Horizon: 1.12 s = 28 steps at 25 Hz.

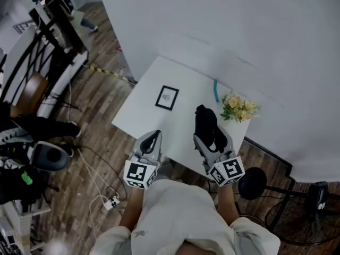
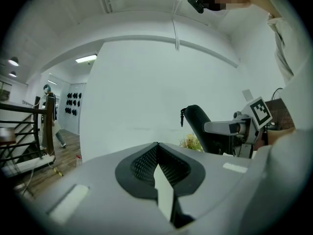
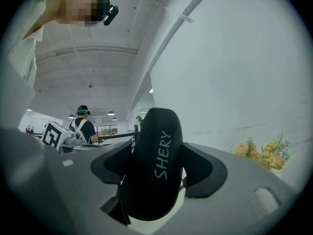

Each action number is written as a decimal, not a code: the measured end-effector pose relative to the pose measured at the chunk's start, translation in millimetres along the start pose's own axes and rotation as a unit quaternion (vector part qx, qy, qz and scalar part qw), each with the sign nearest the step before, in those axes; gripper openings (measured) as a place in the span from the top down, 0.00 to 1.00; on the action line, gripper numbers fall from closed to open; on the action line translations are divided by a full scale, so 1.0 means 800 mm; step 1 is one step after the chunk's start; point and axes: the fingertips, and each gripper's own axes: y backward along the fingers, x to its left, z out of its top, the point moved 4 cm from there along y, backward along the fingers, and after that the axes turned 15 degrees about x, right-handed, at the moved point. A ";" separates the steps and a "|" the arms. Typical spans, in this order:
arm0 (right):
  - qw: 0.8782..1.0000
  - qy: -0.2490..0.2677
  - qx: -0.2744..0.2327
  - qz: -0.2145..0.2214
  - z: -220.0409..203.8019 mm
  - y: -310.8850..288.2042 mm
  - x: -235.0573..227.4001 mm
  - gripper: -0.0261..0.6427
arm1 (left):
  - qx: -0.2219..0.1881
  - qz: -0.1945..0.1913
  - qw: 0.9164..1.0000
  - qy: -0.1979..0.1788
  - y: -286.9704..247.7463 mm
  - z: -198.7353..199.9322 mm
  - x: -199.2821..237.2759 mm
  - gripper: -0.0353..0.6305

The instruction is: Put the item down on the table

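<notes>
A black oval case point(image 1: 205, 122) printed "SHERY" point(image 3: 155, 165) sticks up from between the jaws of my right gripper point(image 1: 212, 138), which is shut on it. In the head view the case is held over the front right part of the white table point(image 1: 143, 113). The left gripper view shows the same case point(image 2: 198, 124) and the right gripper point(image 2: 234, 127) off to the right. My left gripper point(image 1: 154, 135) hovers at the table's front edge, to the left of the case. Its jaws point(image 2: 156, 153) are shut with nothing between them. Whether the case touches the table is hidden.
A small black-framed picture point(image 1: 167, 98) lies mid-table. A bunch of yellow flowers point(image 1: 239, 108) and a teal strip point(image 1: 215, 91) sit at the back right against the white wall. Cables and a power strip point(image 1: 109, 202) lie on the wood floor; a black round stand point(image 1: 252, 183) is at right.
</notes>
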 end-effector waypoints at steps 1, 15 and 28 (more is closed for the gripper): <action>1.000 -0.002 0.000 -0.004 0.003 -0.008 -0.002 0.47 | 0.001 -0.004 1.000 -0.001 -0.006 0.002 0.008 0.93; 0.999 -0.016 0.019 -0.046 0.031 -0.117 -0.010 0.47 | 0.008 -0.043 0.999 0.011 -0.067 0.023 0.124 0.93; 0.991 -0.048 0.079 -0.097 -0.006 -0.181 -0.035 0.47 | 0.051 -0.106 0.993 0.022 -0.142 -0.009 0.166 0.93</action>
